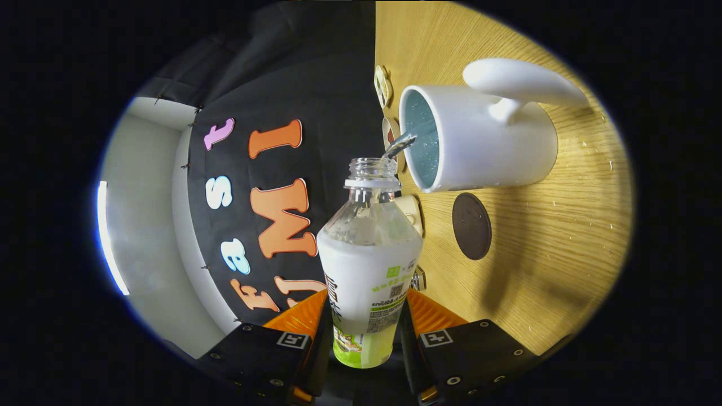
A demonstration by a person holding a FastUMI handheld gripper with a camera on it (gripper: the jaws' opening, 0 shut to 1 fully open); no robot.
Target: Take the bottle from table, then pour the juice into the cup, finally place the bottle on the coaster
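Now tongs [365, 316] clamp labelled bottle [368, 265], pouring into cup [479, 141].

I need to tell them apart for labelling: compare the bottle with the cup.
The bottle is clear plastic with a printed label; the cup is plain white with a handle. The bottle is narrow-necked, the cup wide-mouthed. The bottle is held in the tongs, both fingers pressing on it, while the cup stands on the table. Both are open-topped, joined by a thin stream of liquid.
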